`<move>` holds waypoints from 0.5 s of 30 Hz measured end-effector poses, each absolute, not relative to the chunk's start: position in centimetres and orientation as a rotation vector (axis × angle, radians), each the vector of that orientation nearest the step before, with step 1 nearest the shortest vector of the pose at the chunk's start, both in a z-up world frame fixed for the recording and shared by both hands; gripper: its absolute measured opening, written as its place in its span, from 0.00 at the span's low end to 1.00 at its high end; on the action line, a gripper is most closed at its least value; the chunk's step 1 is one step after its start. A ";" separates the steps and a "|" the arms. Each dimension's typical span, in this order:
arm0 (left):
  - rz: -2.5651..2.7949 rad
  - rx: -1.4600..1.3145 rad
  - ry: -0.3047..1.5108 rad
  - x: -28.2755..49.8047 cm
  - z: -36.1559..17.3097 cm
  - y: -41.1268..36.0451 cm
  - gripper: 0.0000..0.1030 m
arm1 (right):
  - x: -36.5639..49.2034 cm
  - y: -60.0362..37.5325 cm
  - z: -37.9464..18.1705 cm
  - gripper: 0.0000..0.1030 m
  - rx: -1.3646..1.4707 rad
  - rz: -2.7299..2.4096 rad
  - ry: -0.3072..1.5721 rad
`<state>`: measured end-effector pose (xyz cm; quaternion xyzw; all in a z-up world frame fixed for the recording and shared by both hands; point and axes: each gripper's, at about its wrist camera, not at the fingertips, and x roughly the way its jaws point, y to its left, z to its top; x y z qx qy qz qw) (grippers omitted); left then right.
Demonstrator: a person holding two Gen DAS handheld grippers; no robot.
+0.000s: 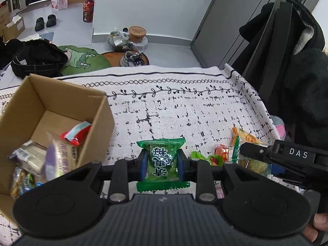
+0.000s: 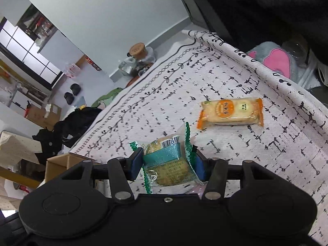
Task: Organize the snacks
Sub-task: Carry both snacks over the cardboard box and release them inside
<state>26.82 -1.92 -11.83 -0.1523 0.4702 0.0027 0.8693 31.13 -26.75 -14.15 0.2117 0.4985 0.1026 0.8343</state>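
Observation:
My left gripper (image 1: 162, 162) is shut on a green candy packet (image 1: 162, 160) and holds it above the white patterned cloth (image 1: 184, 110), just right of the cardboard box (image 1: 61, 94). The box holds several snack packs (image 1: 51, 155). My right gripper (image 2: 168, 162) is shut on a clear, green-edged pastry packet (image 2: 170, 162) above the cloth (image 2: 225, 153); it also shows at the right edge of the left wrist view (image 1: 242, 155). An orange cracker packet (image 2: 230, 111) lies on the cloth beyond it. Small orange and green candies (image 1: 217, 156) lie right of the left gripper.
A corner of the cardboard box (image 2: 59, 164) shows at the left of the right wrist view. A dark chair with black clothing (image 1: 287, 61) stands at the right. A pink and grey plush item (image 2: 274, 61) lies past the cloth's far edge. Floor clutter (image 1: 127, 41) lies beyond the table.

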 end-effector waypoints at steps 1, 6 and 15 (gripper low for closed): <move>0.007 -0.319 0.982 26.8 -11.7 -1.8 0.27 | 31.0 -26.6 -14.0 0.49 0.452 0.217 1.048; 0.011 -0.318 0.965 26.1 -10.8 -1.1 0.27 | 30.3 -25.9 -13.4 0.49 0.453 0.221 1.024; 0.033 -0.319 0.932 24.4 -9.2 0.7 0.27 | 28.7 -23.8 -12.5 0.49 0.516 0.256 0.980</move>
